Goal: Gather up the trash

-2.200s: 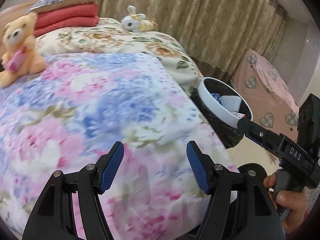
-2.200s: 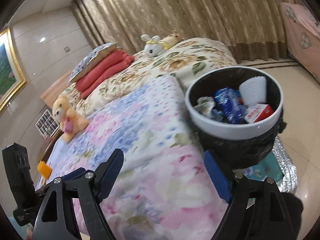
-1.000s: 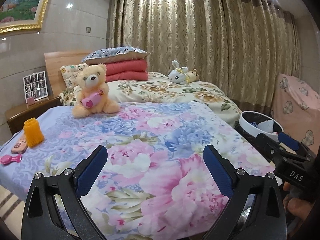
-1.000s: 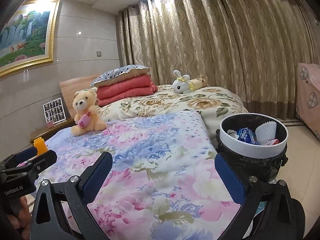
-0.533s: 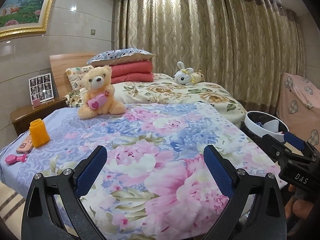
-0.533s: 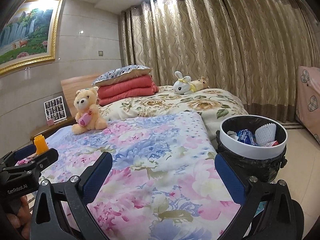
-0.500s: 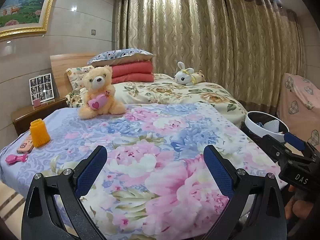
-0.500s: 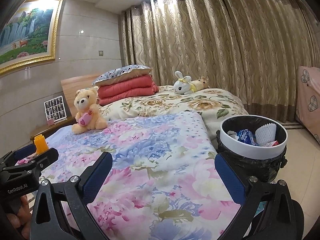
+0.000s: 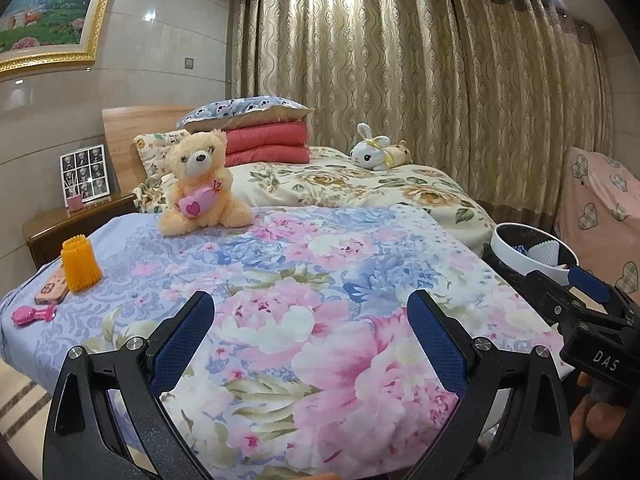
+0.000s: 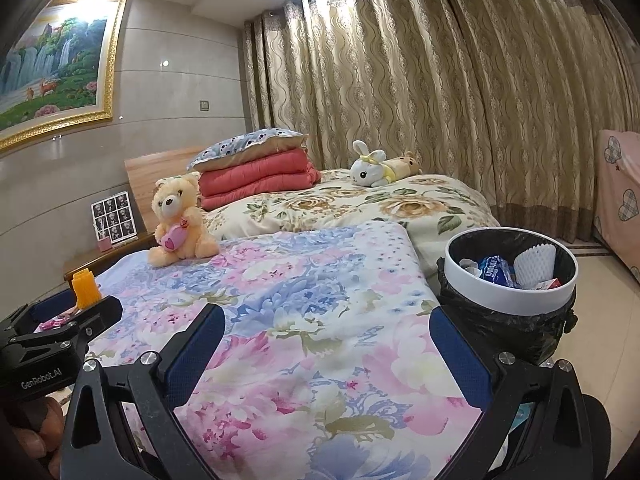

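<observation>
A round bin (image 10: 516, 304) with a white rim and black liner stands on the floor at the right side of the bed; it holds a blue wrapper (image 10: 494, 270), white foam netting (image 10: 534, 266) and a red-and-white box. The bin rim also shows in the left wrist view (image 9: 508, 246). My left gripper (image 9: 310, 340) is open and empty over the near end of the floral bedspread (image 9: 312, 280). My right gripper (image 10: 326, 350) is open and empty over the same bedspread, left of the bin.
On the bed's left edge lie an orange foam sleeve (image 9: 80, 264), a phone-like case (image 9: 52, 286) and a small pink item (image 9: 32, 314). A teddy bear (image 9: 200, 184), folded red quilts (image 9: 266, 142), a rabbit toy (image 9: 378, 154) and a wooden nightstand (image 9: 76, 220) sit farther back.
Both grippers have pulled back from the bin and levelled out, then held nearly still over the last half second. Both stay open and empty.
</observation>
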The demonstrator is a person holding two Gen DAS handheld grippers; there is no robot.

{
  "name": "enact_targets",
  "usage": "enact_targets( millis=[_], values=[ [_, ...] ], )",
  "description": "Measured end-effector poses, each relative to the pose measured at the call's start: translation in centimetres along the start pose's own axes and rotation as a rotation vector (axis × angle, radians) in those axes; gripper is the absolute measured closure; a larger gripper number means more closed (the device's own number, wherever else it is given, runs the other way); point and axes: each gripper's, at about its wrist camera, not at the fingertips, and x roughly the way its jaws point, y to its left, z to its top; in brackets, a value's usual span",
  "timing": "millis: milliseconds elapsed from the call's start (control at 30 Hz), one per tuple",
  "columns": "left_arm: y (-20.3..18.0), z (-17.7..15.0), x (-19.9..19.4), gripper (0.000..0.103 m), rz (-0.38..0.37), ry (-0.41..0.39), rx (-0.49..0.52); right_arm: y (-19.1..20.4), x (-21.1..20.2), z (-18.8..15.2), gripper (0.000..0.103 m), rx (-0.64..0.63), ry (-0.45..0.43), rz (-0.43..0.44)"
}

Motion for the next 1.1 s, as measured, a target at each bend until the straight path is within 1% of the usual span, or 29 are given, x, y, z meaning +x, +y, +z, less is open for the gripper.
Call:
enact_targets(
  millis=[433, 1100],
  values=[
    [-0.05, -0.05, 0.2, 0.004, 0.0, 0.001, 0.011, -0.1, -0.06, -0.06, 0.0, 0.003, 0.007, 0.003],
    [-0.36, -0.32, 0.05, 0.004, -0.022, 0.01, 0.015, -0.18, -0.07, -0.33, 0.0, 0.013, 0.013, -0.001]
  ],
)
